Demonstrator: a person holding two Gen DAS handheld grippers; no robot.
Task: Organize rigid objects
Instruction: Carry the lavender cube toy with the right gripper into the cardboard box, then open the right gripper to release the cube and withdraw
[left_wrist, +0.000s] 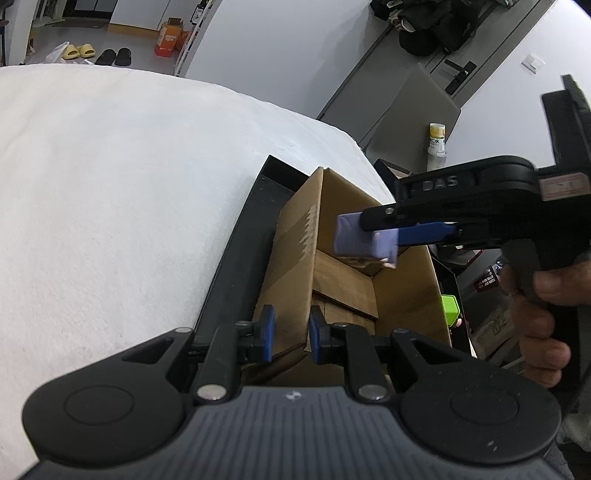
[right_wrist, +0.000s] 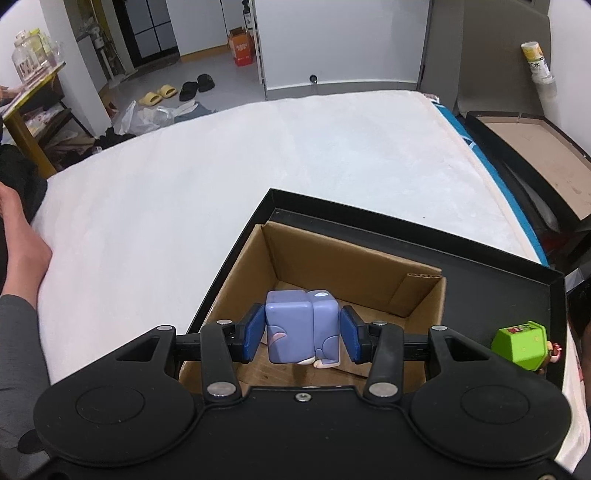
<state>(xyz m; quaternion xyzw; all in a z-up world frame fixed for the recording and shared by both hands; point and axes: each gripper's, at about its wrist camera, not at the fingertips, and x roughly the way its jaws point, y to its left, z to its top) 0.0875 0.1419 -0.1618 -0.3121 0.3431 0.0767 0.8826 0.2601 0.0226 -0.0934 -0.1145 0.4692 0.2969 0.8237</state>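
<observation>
Step in hand: dropping the toy into the box. The right tongs (right_wrist: 302, 334) gripped a purple toy (right_wrist: 301, 325) (blocky, cube-like, some pale detail at its lower edge), one blue pad (right_wrist: 253, 332) pressed on each side. The toy hung above the open mouth of the box (right_wrist: 354, 266), clear of the bottom. From the left wrist view the toy (left_wrist: 364, 236) sat over the box's (left_wrist: 295, 251) far half, below the right tongs (left_wrist: 384, 236), which came in from the side.

The left tongs (left_wrist: 291, 332) straddled the near wall of the box, one pad outside and one inside. A sliver of gap showed on at least one side, so I read them as bracing rather than clamped hard (can't tell for sure if the pads touched the cardboard).

The box stood inside a shallow black tray (right_wrist: 480, 266), which lay on the white bed (right_wrist: 221, 166). A green toy (right_wrist: 522, 345) lay in the tray just outside the box, near the right corner; probably next in line.

The box floor looked mostly bare in what could be seen, so I'd guess the task was early on.

Next move, as I judge it: lower the purple toy until it rests on the box floor or close to it, then spread the pads and lift straight up. Needs:
- clearance from the box walls on the way down
- left tongs steadying the box so it doesn't slide in the tray
- a clean release, since the toy's smooth faces could stick to a pad and tip.
</observation>
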